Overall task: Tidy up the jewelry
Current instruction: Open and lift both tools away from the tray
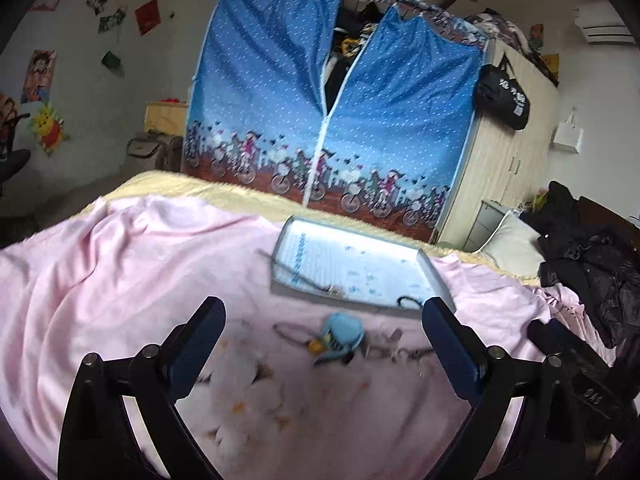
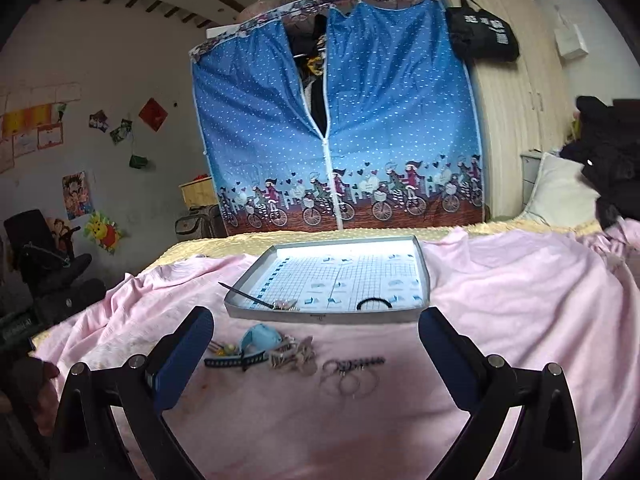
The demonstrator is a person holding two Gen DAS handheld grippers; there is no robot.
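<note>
A shallow grey tray (image 2: 425, 264) with a gridded white liner rests on the pink sheet; inside lie a thin dark stick (image 2: 245, 295), a small clip (image 2: 286, 304) and a black hair tie (image 2: 373, 304). In front of it sit a light blue heart piece (image 2: 259, 337), a dark striped band (image 2: 236, 360), pale clips (image 2: 294, 354) and silver rings (image 2: 352, 378). My right gripper (image 2: 316, 318) is open above these. The left wrist view is blurred: the tray (image 1: 438, 276), the blue heart (image 1: 344, 330), and my open left gripper (image 1: 324, 308) over it, holding nothing.
A blue fabric wardrobe (image 2: 332, 120) stands beyond the bed, a wooden cabinet (image 2: 516, 92) to its right. Black clothing (image 1: 588, 264) and a pillow (image 2: 560, 192) lie at the right. The other gripper (image 1: 576, 364) shows at right in the left wrist view.
</note>
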